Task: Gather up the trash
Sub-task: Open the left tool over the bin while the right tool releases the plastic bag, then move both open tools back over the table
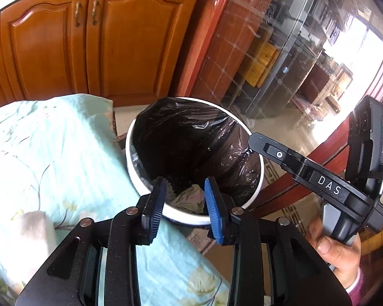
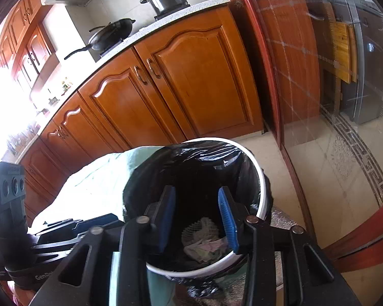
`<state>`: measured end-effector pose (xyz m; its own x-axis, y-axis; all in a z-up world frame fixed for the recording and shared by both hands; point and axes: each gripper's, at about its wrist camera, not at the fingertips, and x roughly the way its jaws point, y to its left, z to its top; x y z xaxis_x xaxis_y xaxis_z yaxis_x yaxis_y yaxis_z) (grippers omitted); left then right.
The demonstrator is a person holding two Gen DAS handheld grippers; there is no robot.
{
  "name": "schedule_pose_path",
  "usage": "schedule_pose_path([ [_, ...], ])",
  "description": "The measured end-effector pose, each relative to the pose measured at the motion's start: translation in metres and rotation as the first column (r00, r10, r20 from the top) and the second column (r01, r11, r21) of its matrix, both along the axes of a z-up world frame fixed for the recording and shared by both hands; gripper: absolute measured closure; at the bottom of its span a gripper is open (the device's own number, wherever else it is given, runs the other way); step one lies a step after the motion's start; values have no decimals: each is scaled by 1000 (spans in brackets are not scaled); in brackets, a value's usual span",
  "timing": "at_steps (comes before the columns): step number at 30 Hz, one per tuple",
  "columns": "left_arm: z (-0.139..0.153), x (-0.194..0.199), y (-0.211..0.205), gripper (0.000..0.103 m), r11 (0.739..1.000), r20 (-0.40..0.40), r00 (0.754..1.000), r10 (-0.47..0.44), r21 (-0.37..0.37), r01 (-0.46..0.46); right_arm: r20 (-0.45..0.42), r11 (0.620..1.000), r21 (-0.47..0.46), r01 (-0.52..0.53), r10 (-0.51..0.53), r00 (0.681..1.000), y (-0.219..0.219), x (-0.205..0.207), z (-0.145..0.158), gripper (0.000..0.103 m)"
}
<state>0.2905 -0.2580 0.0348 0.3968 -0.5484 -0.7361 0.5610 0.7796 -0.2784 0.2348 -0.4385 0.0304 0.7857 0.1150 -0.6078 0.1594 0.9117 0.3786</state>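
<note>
While upright, bin (image 2: pixel 261 178) mouth faces up | trash (image 2: pixel 204 247) inside | both grippers empty

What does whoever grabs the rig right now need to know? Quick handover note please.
Left claw: open, nothing between the pads, hanging over the near rim of the bin.
Right claw: open, empty, pointing down into the same bin.
Bin: white, black bag lining it, standing on the floor beside the table with the green floral cloth.
Done: crumpled paper and a white foam net lie at the bottom of the bin.
Left: neither view shows any loose trash outside the bin. On the cloth only a pale blurred patch at the left edge shows; check the table before calling it finished.
</note>
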Motion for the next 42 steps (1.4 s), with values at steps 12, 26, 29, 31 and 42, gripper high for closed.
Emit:
schedule_pose_path([
  [12,11,-46,89,48,985,58,984,168,-59,-165,55,996,77,-39,35,998,39,-32,1,20],
  [26,8,-79,180,40,944,88,940,329,-57,-325,42,985,109,-136,132,990,102,-53,-6,12],
  [29,4,-83,197,39,934,76,932,355,-61,-351,38,980,108,-164,161,986,117,-55,-7,12],
  [31,2,-86,206,39,929,73,926,370,-60,-366,36,977,106,-183,181,983,127,-55,-8,12],
  [42,-20,-94,216,35,941,36,941,338,-31,-337,27,961,111,-254,252,967,161,-49,-8,12],
])
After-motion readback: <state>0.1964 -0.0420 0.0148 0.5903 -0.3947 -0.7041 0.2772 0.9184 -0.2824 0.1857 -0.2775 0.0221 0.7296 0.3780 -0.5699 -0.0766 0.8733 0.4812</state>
